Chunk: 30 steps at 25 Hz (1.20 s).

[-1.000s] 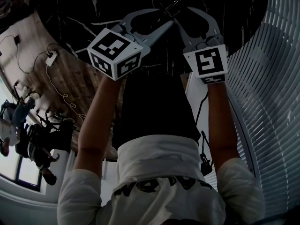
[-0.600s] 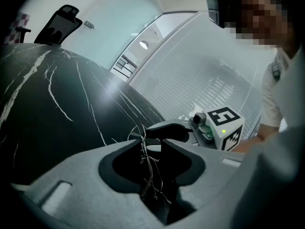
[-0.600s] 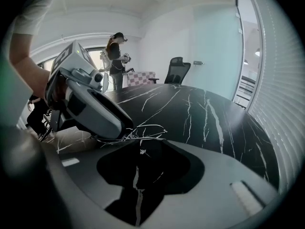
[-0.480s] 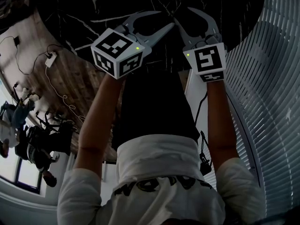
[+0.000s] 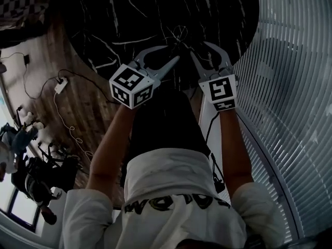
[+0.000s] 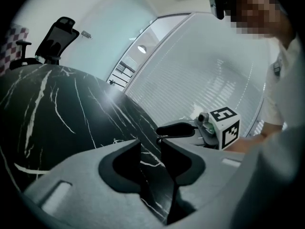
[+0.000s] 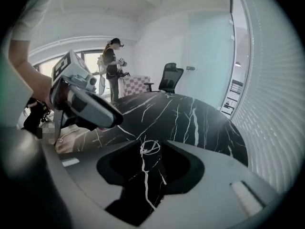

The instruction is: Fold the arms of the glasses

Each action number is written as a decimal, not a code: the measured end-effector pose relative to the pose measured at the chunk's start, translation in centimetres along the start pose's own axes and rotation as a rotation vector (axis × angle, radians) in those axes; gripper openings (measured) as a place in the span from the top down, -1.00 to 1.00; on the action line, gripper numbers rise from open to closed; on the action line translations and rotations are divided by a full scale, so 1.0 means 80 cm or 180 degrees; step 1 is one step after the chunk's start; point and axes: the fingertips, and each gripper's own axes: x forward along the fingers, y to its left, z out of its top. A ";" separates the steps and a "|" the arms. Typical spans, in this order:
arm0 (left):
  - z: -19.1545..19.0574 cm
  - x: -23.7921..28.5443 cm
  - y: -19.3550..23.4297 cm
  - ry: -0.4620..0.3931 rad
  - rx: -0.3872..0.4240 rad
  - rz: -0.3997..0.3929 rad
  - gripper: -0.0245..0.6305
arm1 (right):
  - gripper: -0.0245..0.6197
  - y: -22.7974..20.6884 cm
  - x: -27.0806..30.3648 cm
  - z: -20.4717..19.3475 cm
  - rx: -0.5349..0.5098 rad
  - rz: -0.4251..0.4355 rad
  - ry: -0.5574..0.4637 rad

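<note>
Both grippers sit lower and smaller in the head view than a second ago, and more of the table shows beyond them. Left gripper point(image 5: 172, 53): curved, grey moulded jaws parted by a narrow gap, with only tabletop seen through it. Right gripper point(image 5: 198, 47): same form, jaws likewise apart and clamping nothing. The glasses point(image 7: 150, 146), a thin wire frame with one round rim visible, lie on the table point(image 5: 129, 14) just at its jaw tips; whether the arms are folded cannot be made out. Table: round, glossy black top with white veining. Room: wood-plank floor point(image 5: 72, 113) carrying a white power strip point(image 5: 60, 86) and cables; curved wall of horizontal slatted blinds point(image 5: 290, 87); black mesh office chair point(image 7: 170, 78) at the table's far edge; second person point(image 7: 112, 63) standing beyond.
</note>
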 end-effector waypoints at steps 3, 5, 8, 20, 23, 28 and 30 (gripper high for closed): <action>0.027 -0.033 -0.034 -0.0128 0.0066 0.0076 0.53 | 0.47 0.004 -0.041 0.038 0.0127 -0.0019 -0.0184; 0.049 -0.054 -0.056 -0.0249 0.0106 0.0119 0.53 | 0.47 0.003 -0.069 0.069 0.0197 -0.0048 -0.0337; 0.083 -0.085 -0.089 -0.0446 0.0141 0.0119 0.54 | 0.49 0.003 -0.114 0.115 0.0328 -0.0083 -0.0594; 0.200 -0.179 -0.220 -0.1047 0.0405 -0.0079 0.54 | 0.53 0.043 -0.282 0.278 0.0571 0.0010 -0.1495; 0.223 -0.199 -0.244 -0.1186 0.0452 -0.0091 0.54 | 0.57 0.053 -0.307 0.301 0.0513 0.0055 -0.1674; 0.236 -0.219 -0.268 -0.1315 0.0530 -0.0084 0.67 | 0.60 0.076 -0.327 0.325 0.0430 0.0187 -0.1745; 0.242 -0.228 -0.269 -0.1446 0.0558 0.0033 0.87 | 0.66 0.084 -0.336 0.331 0.0425 0.0238 -0.1831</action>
